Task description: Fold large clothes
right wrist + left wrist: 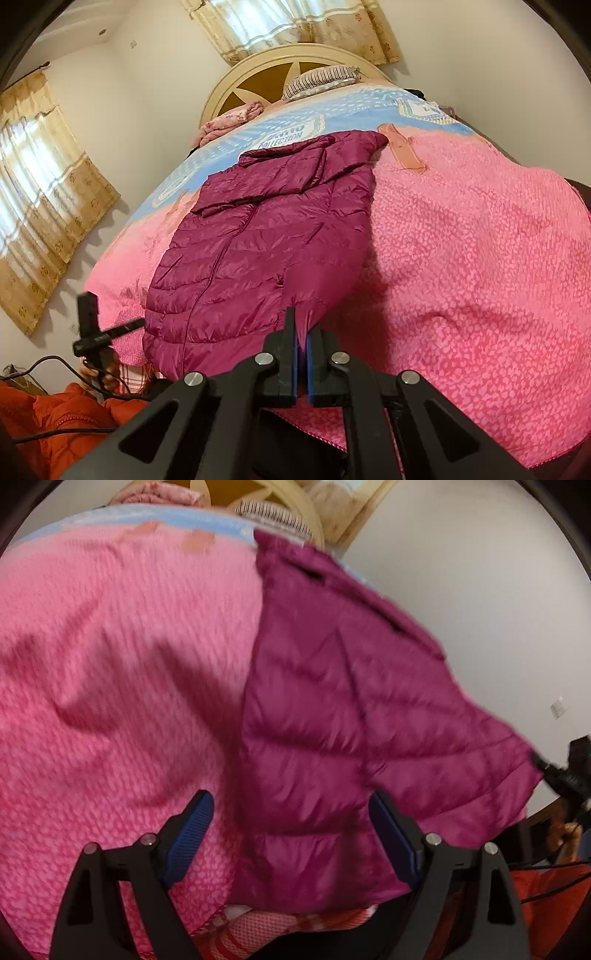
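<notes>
A magenta quilted puffer jacket lies lengthwise on the pink bedspread, collar toward the headboard, one sleeve folded across its chest. My right gripper is shut on the jacket's near hem corner at the bed's foot edge. In the left wrist view the jacket fills the right half. My left gripper is open, its blue-padded fingers spread either side of the jacket's near edge, not clamping it. The other gripper shows at the far right, at the jacket's corner.
The bed has a blue printed sheet, a striped pillow and a round cream headboard. Curtained windows stand left and behind. An orange garment and cables lie below the bed's left corner.
</notes>
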`<state>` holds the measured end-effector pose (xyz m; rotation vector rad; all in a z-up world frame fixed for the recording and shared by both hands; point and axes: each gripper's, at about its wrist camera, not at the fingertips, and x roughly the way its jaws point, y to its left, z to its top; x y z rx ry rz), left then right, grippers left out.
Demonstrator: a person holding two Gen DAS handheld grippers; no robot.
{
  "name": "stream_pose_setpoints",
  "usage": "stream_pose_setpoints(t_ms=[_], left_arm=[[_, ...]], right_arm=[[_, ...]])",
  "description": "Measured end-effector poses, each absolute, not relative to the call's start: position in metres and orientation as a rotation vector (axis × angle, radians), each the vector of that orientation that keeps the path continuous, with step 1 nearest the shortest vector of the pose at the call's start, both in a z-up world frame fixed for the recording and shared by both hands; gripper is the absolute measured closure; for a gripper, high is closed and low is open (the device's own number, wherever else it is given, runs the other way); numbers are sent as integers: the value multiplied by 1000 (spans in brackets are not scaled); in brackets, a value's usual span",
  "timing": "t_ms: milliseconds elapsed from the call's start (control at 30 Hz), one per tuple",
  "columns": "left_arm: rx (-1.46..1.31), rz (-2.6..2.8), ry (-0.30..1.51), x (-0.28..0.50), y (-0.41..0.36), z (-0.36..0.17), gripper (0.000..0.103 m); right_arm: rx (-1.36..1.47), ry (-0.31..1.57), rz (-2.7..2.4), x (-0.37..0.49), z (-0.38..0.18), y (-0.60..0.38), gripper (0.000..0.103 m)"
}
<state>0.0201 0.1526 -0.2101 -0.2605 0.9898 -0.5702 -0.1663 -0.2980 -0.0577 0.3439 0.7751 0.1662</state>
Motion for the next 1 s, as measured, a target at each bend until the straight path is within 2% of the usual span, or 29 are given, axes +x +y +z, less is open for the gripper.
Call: stream_pose_setpoints(t_ms=[67, 100, 133, 200, 300, 467, 600, 833, 1000], left_arm=[[-250, -585, 989, 19, 145, -213, 16], [-255, -596, 984, 18, 142, -214, 27], [-263, -622, 985, 17, 140, -214, 55], [-256, -670, 988, 12, 134, -211, 89], [-217, -711, 934, 2, 128, -193, 92], [-339, -814, 782, -6, 140, -130, 93], [-326, -760, 709, 9, 143, -81, 93], [-318, -612, 769, 118, 123, -53, 88], [-296, -499, 872, 208, 90, -76, 85]], right_arm=[[349, 777, 163, -167, -59, -298, 101], [351, 779, 161, -166, -61, -299, 101], [352, 780, 159, -167, -61, -298, 101], [358, 782, 158, -167, -63, -299, 101], [377, 772, 172, -168, -59, -299, 101], [414, 719, 200, -170, -38, -307, 101], [417, 650, 218, -152, -9, -317, 101], [451, 646, 189, -47, 9, -340, 101], [499, 701, 121, 43, -8, -353, 101]])
